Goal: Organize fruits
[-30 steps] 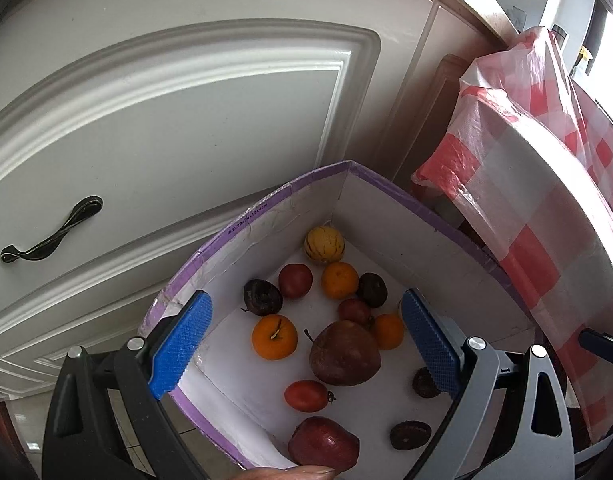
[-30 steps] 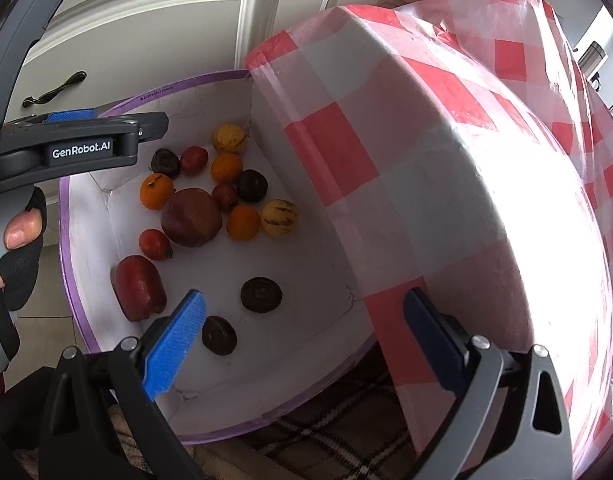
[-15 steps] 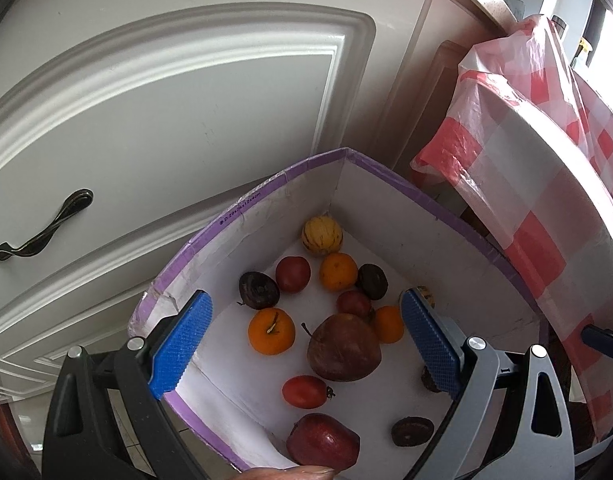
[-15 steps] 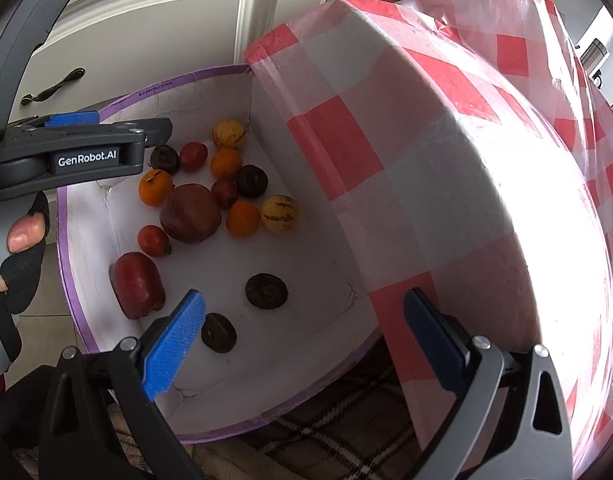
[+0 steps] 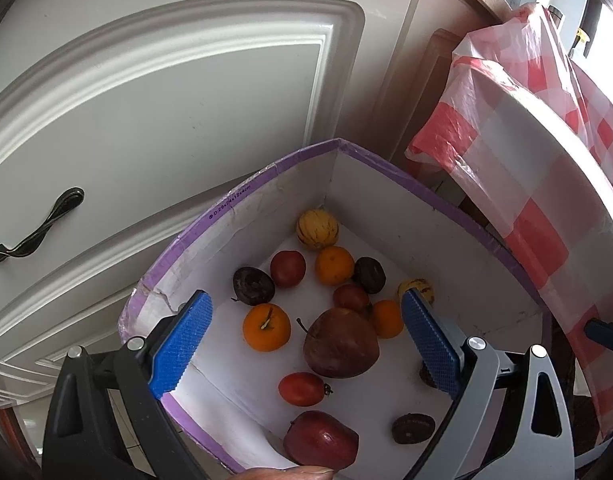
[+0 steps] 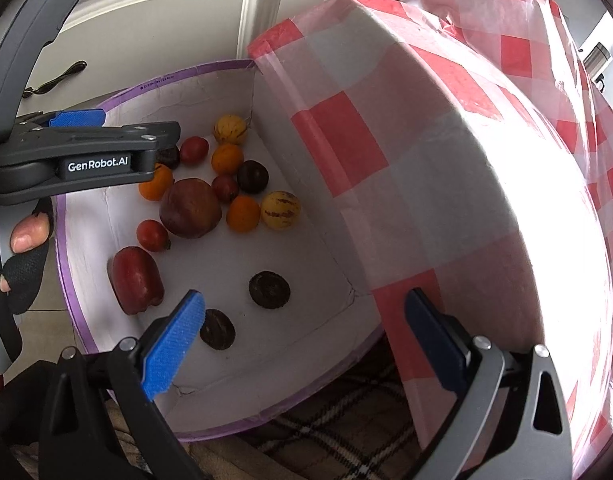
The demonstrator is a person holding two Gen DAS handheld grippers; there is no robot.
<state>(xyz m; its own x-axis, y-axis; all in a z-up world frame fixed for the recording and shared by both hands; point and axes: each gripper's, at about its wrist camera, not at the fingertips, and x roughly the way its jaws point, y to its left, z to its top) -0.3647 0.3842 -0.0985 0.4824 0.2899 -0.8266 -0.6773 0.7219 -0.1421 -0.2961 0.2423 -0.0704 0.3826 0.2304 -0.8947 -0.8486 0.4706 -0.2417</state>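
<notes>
A white foam box with a purple rim (image 5: 266, 176) (image 6: 186, 76) holds several fruits: a big dark red apple (image 5: 340, 342) (image 6: 190, 208), oranges (image 5: 266, 327), a red tomato (image 5: 301, 389), striped yellow melons (image 5: 317, 229) (image 6: 280, 209), dark round fruits (image 6: 269, 289) and a long red fruit (image 6: 136, 280). My left gripper (image 5: 306, 344) is open and empty above the box, over the apple. My right gripper (image 6: 306, 344) is open and empty at the box's near right wall. The left gripper's body shows in the right wrist view (image 6: 94, 160).
A second box covered by a red and white checked plastic sheet (image 6: 446, 160) (image 5: 546, 200) stands against the fruit box on the right. White cabinet doors with a dark handle (image 5: 38, 224) stand behind. A plaid cloth (image 6: 346, 420) lies under the boxes.
Both grippers have drifted slightly nearer over the fruit box; the fruits sit a little lower in the views. Both stay open and empty.
</notes>
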